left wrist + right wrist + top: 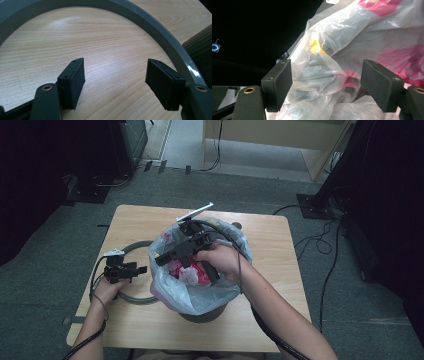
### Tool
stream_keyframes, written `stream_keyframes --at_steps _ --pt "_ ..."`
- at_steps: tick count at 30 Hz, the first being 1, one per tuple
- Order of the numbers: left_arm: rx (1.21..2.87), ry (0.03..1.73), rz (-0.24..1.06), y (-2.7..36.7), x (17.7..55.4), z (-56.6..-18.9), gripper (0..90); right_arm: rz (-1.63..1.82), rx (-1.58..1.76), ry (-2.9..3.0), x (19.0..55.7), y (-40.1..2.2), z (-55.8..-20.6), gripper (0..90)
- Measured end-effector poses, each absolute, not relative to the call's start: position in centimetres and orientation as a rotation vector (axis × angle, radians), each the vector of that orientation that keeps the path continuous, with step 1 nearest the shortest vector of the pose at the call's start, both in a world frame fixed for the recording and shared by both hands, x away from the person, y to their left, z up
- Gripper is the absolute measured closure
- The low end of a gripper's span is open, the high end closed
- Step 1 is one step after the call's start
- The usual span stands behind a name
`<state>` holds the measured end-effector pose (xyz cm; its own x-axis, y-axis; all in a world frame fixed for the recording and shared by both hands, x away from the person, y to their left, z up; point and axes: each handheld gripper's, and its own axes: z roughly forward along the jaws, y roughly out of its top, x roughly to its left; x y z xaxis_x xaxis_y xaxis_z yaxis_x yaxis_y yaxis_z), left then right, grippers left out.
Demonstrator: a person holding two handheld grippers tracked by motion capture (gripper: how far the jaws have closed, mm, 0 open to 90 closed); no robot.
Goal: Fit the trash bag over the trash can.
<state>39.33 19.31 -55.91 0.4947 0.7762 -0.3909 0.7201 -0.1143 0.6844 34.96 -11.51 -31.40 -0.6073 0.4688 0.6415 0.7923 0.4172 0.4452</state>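
Inside the grey bin (pixel 207 314), a translucent bag (pixel 200 292) with pink wrappers (pixel 192 271).

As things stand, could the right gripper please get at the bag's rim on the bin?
Probably yes: the right gripper hangs open over the bag, whose crumpled plastic lies between its jaws with nothing in front.

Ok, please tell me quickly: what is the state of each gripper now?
Left gripper: open, holding nothing, above the table inside the grey ring.
Right gripper: open, holding nothing, at the plastic bag in the bin.
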Motion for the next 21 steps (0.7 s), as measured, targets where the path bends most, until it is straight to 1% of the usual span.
stream_keyframes --at_steps 8,14,19,21 --pt "1.855 1.246 0.082 19.3 39.3 -55.9 32.1 -1.019 -1.032 -2.281 34.3 -10.7 -31.4 25.5" --pt "1.851 1.249 0.076 19.3 39.4 -55.9 32.1 -0.999 -1.030 -2.292 34.3 -9.9 -32.6 25.4" --pt "1.849 1.249 0.075 19.3 39.4 -55.9 32.1 -0.984 -1.030 -2.300 34.2 -9.5 -33.2 22.2" --pt "1.849 1.249 0.075 19.3 39.4 -55.9 32.1 -0.980 -1.041 -2.293 34.3 -9.7 -33.3 22.3"
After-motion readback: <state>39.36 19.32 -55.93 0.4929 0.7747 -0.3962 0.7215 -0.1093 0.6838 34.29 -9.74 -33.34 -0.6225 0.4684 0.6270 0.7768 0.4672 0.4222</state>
